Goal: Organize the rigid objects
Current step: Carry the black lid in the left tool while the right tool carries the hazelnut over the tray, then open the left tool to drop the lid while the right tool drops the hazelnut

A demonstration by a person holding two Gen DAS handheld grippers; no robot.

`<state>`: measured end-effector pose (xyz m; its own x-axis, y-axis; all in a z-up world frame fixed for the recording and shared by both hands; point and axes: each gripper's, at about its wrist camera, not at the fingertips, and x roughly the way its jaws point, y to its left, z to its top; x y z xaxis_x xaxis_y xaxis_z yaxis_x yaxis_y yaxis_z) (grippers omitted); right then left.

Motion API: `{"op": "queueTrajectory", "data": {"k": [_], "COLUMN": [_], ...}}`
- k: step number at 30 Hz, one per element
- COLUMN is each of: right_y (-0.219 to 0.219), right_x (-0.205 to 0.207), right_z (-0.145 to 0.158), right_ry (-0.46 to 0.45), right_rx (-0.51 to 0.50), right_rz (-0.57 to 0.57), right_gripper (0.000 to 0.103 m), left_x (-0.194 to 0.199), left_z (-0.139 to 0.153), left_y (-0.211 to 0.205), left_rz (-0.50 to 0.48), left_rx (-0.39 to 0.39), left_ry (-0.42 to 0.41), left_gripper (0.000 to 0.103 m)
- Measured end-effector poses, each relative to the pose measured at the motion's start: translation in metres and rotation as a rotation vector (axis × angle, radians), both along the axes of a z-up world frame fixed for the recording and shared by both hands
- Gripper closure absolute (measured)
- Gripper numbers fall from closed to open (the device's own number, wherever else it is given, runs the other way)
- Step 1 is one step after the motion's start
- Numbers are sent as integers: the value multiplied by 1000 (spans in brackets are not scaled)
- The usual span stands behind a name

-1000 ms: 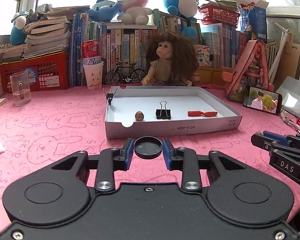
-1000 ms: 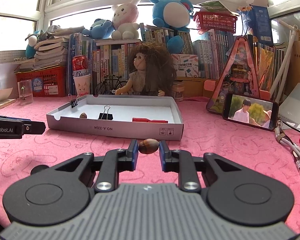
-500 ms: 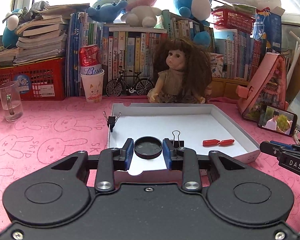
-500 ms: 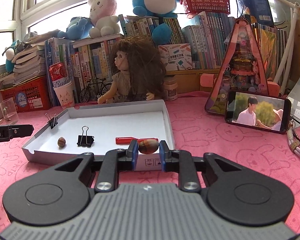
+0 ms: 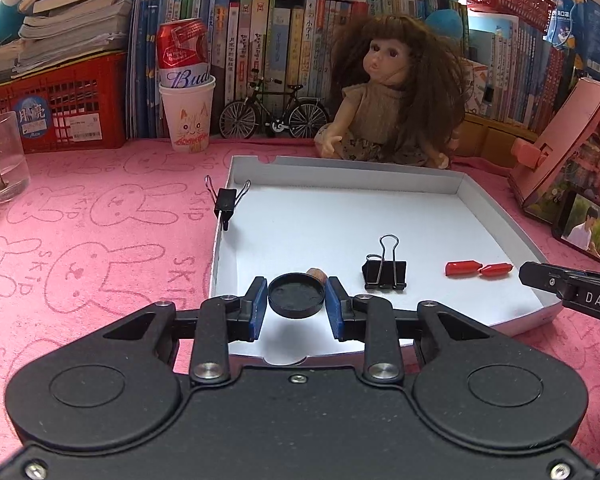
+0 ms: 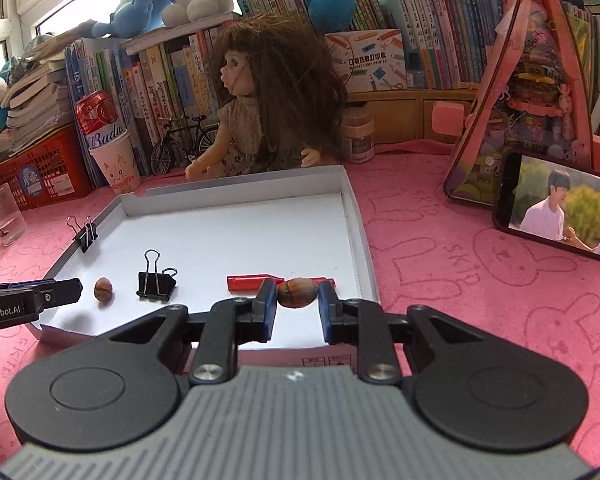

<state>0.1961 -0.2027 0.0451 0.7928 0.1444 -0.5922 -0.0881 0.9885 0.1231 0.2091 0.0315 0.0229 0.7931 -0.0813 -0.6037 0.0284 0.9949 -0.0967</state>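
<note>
Left wrist: the left gripper (image 5: 296, 298), earlier short of the white cardboard tray (image 5: 496, 226), now hangs over its near edge, blue pads clamped on a round, flat black cap (image 5: 296, 295).
Tray: matte, shallow; holds a black binder clip (image 5: 385, 272) and glossy red capsules (image 5: 478, 269).
Right wrist: the right gripper (image 6: 297, 294), likewise over the tray now, grips an oval brown nut (image 6: 297, 292); a second nut (image 6: 103, 288) lies inside.

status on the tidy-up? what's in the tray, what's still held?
Done: the white tray already holds a nut, a binder clip and red pieces; another clip sits on its rim. In hand: left gripper holds a black cap, right gripper a second nut, both above the tray. Left: releasing both.
</note>
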Motion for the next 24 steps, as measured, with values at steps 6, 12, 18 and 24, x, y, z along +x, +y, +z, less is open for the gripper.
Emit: {"op": "queueTrajectory", "data": {"k": [6,12,18,24], "right_y": [5,9,11,9], "right_x": [13,24,31,29], "right_z": [-8,-14,-17,-15], "right_ry": [34,61,67,50], "right_rx": [0,-12,-21,11], "right_rz": [-1,5,0,6], "right_gripper": [76,76,76,57], "left_x": [10,22,27,22], "left_z": [-7,-14,-19,-13], "left_y": [-5,-9,-15,-15], "left_rz": [5,17,22,21], "left_rx": [15,17,66,73], "left_ry": [12,25,9,-23], "left_gripper": [74,74,74,68]}}
